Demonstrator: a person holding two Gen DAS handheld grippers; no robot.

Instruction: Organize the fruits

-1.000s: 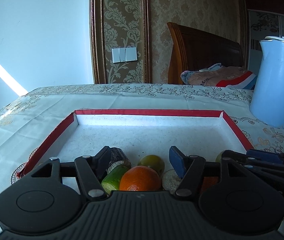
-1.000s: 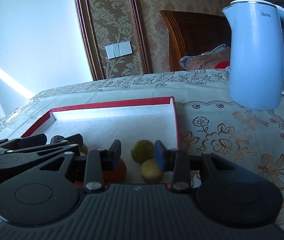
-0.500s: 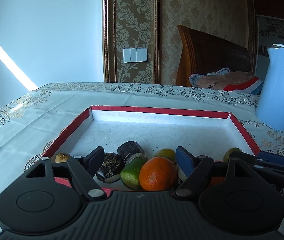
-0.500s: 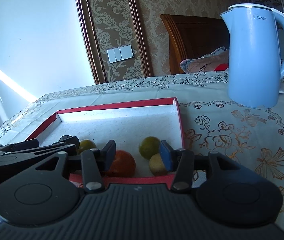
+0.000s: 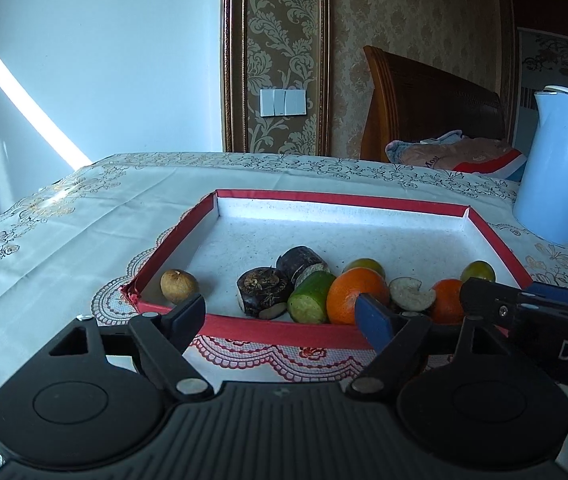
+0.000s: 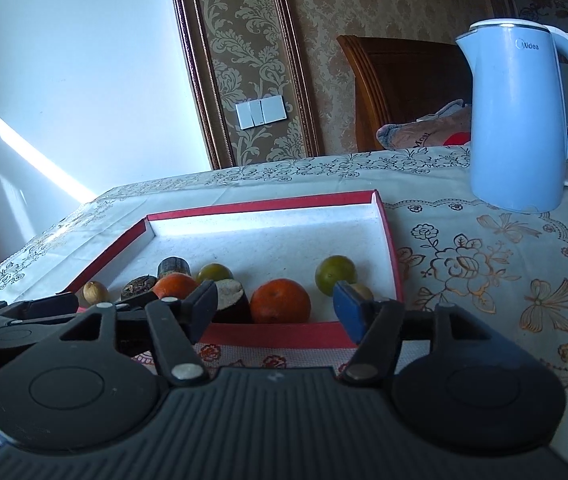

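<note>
A red-rimmed white tray (image 5: 284, 330) lies on the tablecloth with several fruits in its near half. In it are an orange (image 5: 357, 294), a green cut piece (image 5: 311, 296), two dark chunks (image 5: 262, 290), a brown round fruit (image 5: 178, 286) and a second orange (image 6: 281, 300) beside a lime (image 6: 335, 274). My left gripper (image 5: 280, 316) hovers just before the tray's near rim, its jaws opening with nothing between them. My right gripper (image 6: 276, 308) stands beside it to the right, its jaws opening too and holding nothing.
A light blue kettle (image 6: 523, 120) stands on the table at the back right, beyond the tray. A wooden chair back (image 5: 423, 108) with a bundle of cloth rises behind the table's far edge. The tray's far half holds nothing.
Both grippers have drawn back from over the fruits to the tray's near rim, and their jaws have widened. The fruits lie in the tray beyond the fingertips.
</note>
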